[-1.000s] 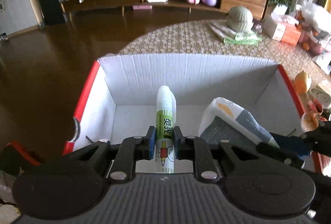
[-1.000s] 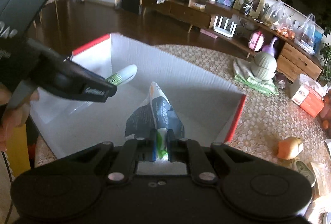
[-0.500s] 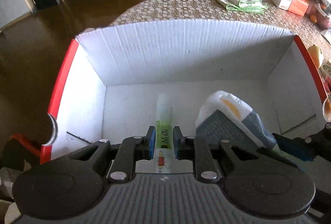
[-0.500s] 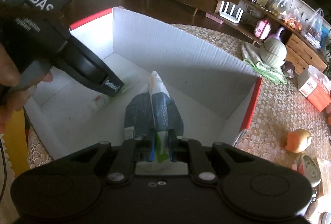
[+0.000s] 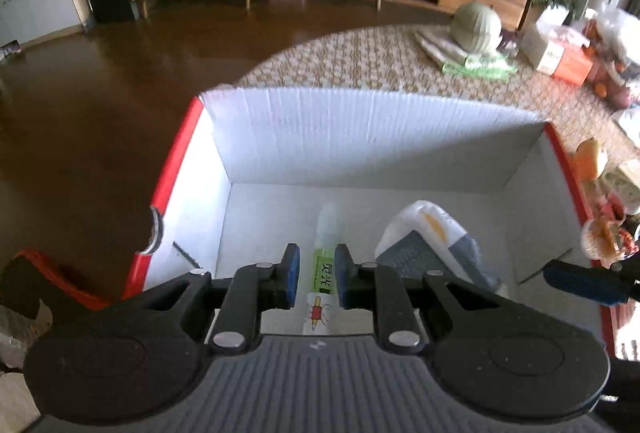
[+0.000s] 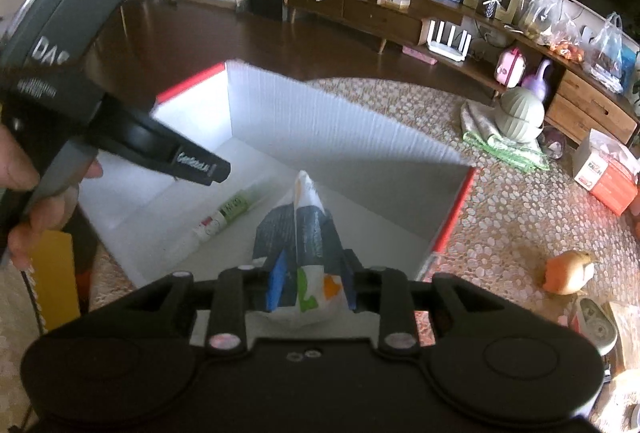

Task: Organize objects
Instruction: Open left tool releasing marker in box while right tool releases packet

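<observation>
Daylit room, dim floor, strong fisheye bending, slight motion blur

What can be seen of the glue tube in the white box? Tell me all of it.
The glue tube is a slim plastic cylinder with a translucent whitish cap end, a green label band with printed characters, and a white section with a small red cartoon figure. It lies flat on the floor of the white box, cap end towards the far wall, left of the snack bag and apart from it. The left gripper has its blue pads either side, open, with gaps showing, so nothing grips it.
</observation>
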Available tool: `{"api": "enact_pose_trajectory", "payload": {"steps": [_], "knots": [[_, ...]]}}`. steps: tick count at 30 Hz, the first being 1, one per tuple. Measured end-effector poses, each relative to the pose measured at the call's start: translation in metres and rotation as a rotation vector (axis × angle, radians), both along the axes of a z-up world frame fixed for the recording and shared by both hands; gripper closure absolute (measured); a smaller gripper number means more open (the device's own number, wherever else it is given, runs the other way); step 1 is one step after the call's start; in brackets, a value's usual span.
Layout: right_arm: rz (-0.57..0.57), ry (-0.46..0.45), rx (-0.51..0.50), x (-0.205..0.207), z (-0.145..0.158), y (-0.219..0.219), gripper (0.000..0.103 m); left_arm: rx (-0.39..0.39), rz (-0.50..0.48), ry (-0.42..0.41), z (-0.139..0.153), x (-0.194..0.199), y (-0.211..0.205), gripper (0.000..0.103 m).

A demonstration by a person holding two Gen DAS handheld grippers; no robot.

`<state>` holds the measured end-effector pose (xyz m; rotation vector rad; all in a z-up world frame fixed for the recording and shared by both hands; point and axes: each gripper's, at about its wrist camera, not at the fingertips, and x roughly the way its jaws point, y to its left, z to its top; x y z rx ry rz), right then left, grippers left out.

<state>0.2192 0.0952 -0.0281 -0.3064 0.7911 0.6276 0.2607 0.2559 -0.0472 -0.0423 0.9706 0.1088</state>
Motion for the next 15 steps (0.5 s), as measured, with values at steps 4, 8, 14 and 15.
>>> {"api": "enact_pose_trajectory", "payload": {"steps": [4,8,14,15], "knots": [[0.004,-0.012,0.049,-0.012,0.017,-0.018,0.069,0.002,-0.032,-0.051,0.017,-0.018,-0.015,0.086],[0.001,-0.026,0.093,-0.024,0.032,-0.040,0.062,-0.001,-0.067,-0.107,0.034,-0.040,-0.035,0.086],[-0.016,-0.055,0.147,-0.042,0.048,-0.073,0.054,-0.009,-0.099,-0.159,0.048,-0.066,-0.064,0.086],[-0.017,-0.062,0.154,-0.045,0.050,-0.078,0.052,-0.006,-0.097,-0.162,0.049,-0.069,-0.069,0.086]]}}
